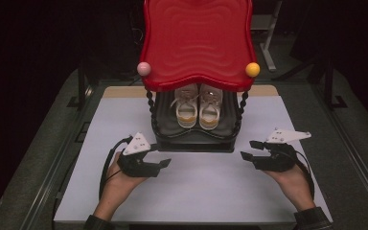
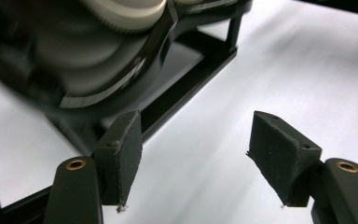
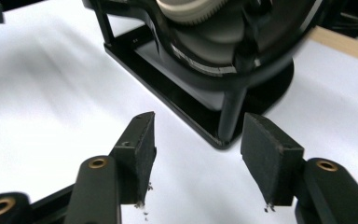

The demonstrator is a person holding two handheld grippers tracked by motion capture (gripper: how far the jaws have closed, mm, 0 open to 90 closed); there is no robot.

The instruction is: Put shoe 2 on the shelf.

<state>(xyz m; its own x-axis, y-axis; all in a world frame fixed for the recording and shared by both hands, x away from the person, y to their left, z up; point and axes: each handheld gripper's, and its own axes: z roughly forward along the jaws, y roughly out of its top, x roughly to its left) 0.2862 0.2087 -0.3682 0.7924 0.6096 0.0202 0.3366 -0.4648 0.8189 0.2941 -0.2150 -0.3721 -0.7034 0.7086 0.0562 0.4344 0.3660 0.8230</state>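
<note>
The black shelf stand (image 1: 194, 136) with its red top tray (image 1: 196, 43) blocks the table's (image 1: 196, 191) middle and far part, leaving open white surface in front and on both sides.

A glossy red top shelf (image 1: 196, 43) with a rippled, wavy relief caps a black rack (image 1: 194, 136), and it carries a pink ball (image 1: 143, 68) at its near left corner and a yellow ball (image 1: 252, 69) at its near right. On the black lower shelf stands a pair of off-white shoes (image 1: 197, 106) with tan soles and pale laces. The table (image 1: 196, 191) is pale grey-white with a tan wooden strip at its far edge, and both the left gripper (image 1: 159, 165) and the right gripper (image 1: 248, 150) are black, each topped by a light grey plate.
</note>
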